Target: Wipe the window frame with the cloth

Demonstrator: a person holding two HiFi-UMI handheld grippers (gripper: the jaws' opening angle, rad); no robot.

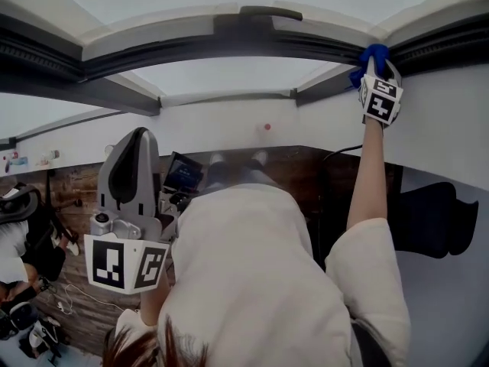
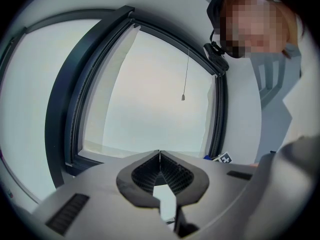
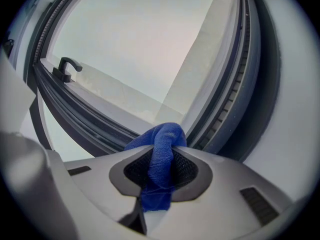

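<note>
A blue cloth (image 3: pixel 162 149) is bunched between the jaws of my right gripper (image 3: pixel 167 143), which is shut on it. In the head view the blue cloth (image 1: pixel 372 58) presses against the dark window frame (image 1: pixel 229 44) at its right corner, with my right gripper (image 1: pixel 376 71) raised on an outstretched arm. The dark window frame (image 3: pixel 235 94) runs just past the cloth in the right gripper view. My left gripper (image 1: pixel 131 167) hangs low at the left, away from the window. Its jaws meet at the tips with nothing between them (image 2: pixel 159 153).
A black window handle (image 3: pixel 66 66) sits on the frame's lower rail, and the same handle (image 1: pixel 269 12) shows at top centre. A thin pull cord (image 2: pixel 186 74) hangs before the glass. Wooden floor (image 1: pixel 76 197), cables and a seated person (image 1: pixel 19 243) lie at the left.
</note>
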